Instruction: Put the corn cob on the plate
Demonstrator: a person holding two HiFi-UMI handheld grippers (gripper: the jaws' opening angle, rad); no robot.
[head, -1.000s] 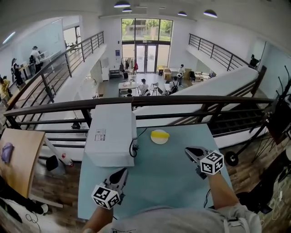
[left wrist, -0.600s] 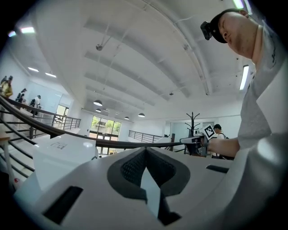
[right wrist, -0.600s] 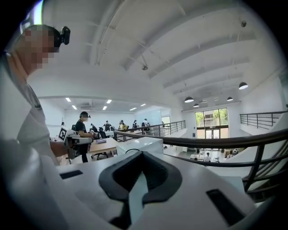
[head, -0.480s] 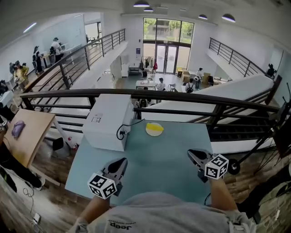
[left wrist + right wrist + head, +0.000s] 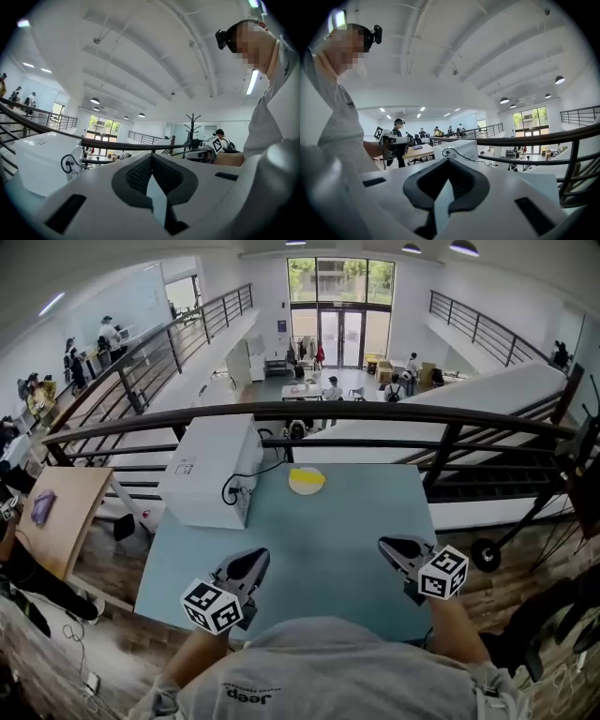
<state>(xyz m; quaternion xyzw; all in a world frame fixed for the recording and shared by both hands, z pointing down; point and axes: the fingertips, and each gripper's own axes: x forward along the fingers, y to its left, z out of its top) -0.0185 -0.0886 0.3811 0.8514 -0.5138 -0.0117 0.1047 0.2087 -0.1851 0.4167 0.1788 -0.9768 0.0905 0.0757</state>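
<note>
Corn cob [image 5: 306, 476]: yellow, lying on the white plate [image 5: 307, 490] at the far middle of the blue desk [image 5: 319, 549]. Its long axis runs left to right in the head view; too small to tell which end is the tip.
Left tool [image 5: 255, 562]: jaws closed together, holding nothing, over the desk's near left.
Right tool [image 5: 386, 546]: jaws closed, empty, over the near right.
White box [image 5: 208, 470]: left of the plate.

The left gripper [image 5: 255, 559] is matt white plastic, and the table [image 5: 328, 521] beneath it is smooth and matt. Beyond it the white box [image 5: 208, 465] has a smooth shell, and the railing [image 5: 375, 411] behind looks like dark painted metal.
</note>
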